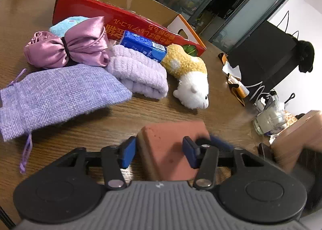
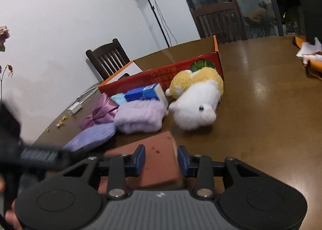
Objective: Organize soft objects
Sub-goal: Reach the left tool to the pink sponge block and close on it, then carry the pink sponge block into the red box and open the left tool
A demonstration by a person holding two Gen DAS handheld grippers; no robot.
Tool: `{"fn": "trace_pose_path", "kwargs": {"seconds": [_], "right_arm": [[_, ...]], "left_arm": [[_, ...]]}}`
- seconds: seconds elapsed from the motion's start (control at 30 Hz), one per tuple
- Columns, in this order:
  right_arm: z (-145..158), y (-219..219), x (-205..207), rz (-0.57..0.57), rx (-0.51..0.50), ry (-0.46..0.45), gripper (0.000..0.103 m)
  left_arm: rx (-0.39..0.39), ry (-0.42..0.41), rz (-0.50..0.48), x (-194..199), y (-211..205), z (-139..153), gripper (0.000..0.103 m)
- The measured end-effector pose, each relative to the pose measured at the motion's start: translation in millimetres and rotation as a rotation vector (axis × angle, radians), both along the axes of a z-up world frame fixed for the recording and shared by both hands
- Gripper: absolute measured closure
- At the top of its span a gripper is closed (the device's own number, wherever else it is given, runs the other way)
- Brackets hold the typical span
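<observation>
Both grippers bracket one terracotta-pink rectangular sponge block (image 1: 173, 149) on the brown wooden table (image 1: 140, 115): the left gripper (image 1: 159, 152) and right gripper (image 2: 161, 160) each have blue pads against its sides. Ahead-left lies a lilac knitted pouch (image 1: 60, 97), beyond it a fluffy lavender towel (image 1: 138, 73), a white-and-yellow plush animal (image 1: 191, 77) and, farthest, a red cardboard box (image 1: 120, 12).

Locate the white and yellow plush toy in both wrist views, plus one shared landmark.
Left wrist: plush toy lies right of centre on the table, white head nearest the camera.
Right wrist: plush toy sits centre-right, white face toward the camera.
Shared landmark: red cardboard box directly behind it in both.
</observation>
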State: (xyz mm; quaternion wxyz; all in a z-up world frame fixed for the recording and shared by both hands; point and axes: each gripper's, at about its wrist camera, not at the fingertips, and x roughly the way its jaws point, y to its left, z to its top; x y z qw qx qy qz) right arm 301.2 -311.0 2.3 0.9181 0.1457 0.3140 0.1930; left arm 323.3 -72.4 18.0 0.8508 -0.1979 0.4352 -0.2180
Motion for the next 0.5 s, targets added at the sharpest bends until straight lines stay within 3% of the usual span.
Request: {"fn": "trace_pose_path", "kwargs": {"seconds": [0.1, 0.23, 0.33, 0.5], "right_arm": [[-2.3, 1.0, -22.9, -0.043, 0.048, 0.007, 0.068], [-3.2, -12.5, -20.2, -0.090, 0.126, 0.038, 0.068], [-5.1, -15.1, -7.5, -0.050, 0.102, 0.063, 0.067], [-7.7, -17.0, 4.7, -0.017, 0.159, 0.097, 0.074]], "left_arm": [[-0.014, 0.017, -0.013, 5.0, 3.7, 0.2, 0.053], [-0.002, -0.024, -0.081, 1.5, -0.4, 8.3, 0.052], [0.002, -0.003, -0.071, 2.0, 0.2, 7.7, 0.045], [0.015, -0.010, -0.063, 4.3, -1.2, 9.0, 0.054]]}}
